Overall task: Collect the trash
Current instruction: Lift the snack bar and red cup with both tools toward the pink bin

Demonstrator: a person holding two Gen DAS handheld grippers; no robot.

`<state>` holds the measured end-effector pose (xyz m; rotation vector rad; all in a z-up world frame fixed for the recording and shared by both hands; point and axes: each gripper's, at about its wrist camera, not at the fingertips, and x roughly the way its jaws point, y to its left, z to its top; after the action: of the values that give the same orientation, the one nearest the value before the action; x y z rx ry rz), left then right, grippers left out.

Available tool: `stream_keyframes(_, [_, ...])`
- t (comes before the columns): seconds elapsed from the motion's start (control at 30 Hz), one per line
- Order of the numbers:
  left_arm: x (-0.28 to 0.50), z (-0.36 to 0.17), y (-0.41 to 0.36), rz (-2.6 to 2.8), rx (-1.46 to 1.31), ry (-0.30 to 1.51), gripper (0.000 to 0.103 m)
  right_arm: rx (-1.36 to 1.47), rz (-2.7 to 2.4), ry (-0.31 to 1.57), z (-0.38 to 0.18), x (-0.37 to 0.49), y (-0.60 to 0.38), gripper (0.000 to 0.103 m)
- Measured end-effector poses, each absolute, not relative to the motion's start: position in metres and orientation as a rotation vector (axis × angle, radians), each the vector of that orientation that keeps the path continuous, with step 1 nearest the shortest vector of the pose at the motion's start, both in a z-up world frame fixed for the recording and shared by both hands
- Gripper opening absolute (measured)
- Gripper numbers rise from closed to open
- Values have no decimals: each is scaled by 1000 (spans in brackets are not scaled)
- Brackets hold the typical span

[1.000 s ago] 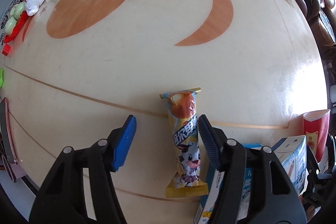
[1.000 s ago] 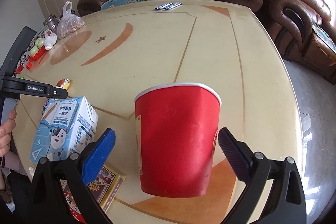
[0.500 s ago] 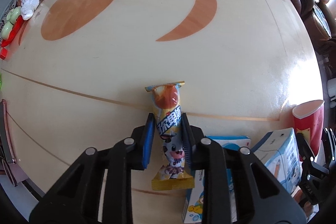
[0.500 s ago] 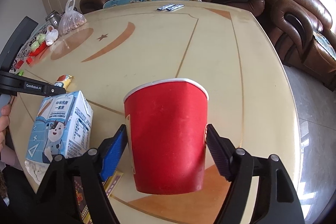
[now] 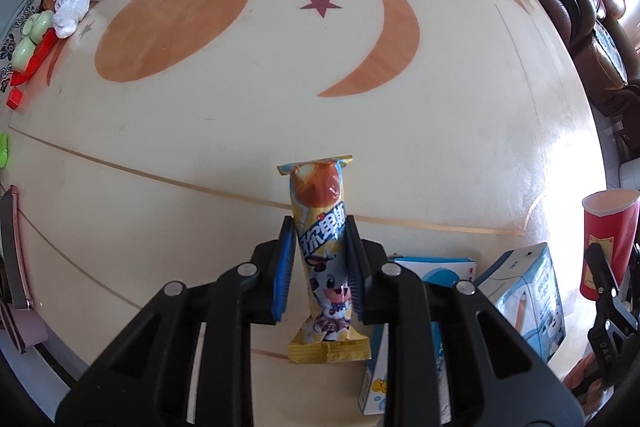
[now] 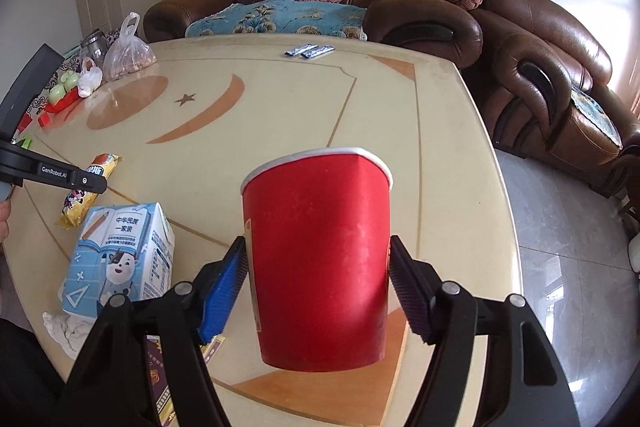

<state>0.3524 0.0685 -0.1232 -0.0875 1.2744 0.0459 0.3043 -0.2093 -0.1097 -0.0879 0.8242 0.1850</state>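
While the round cream desk [image 5: 460, 131], inlaid with an orange disc, crescent and star, carries everything, the biggest task item is the red paper cup [image 6: 318, 259], upright at 6 o'clock in the right wrist view. The right gripper [image 6: 318, 277] has its jaws pressed against both sides of the cup's wall, apparently gripping it. Next in size, a blue-and-white milk carton [image 6: 120, 259] with a cartoon figure and Chinese print too small to read stands at 8 o'clock of the cup. Smaller again, the yellow snack wrapper [image 5: 325, 259], printed with a cartoon cow and bold Chinese lettering, lies at 6 o'clock in the left wrist view; the left gripper [image 5: 320, 267] has its jaws closed nearly together on the wrapper's middle. "GenRobot.AI" reads along that gripper's side.

Judging by this, the grasp step is done on both sides; the next move likely calls for lifting the wrapper over the cup's mouth and releasing it there.
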Motion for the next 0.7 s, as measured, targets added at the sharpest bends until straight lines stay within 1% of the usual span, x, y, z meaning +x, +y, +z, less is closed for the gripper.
stream_keyframes(0.23, [323, -85, 66, 35, -51, 1203, 25, -73, 164, 794, -75, 286, -206, 68])
stream_keyframes(0.47, [276, -50, 61, -12, -29, 1136, 25, -72, 142, 738, -32, 236, -201, 68])
stream_keyframes(0.7, [218, -24, 57, -52, -13, 1080, 25, -63, 141, 705, -3, 176, -196, 68])
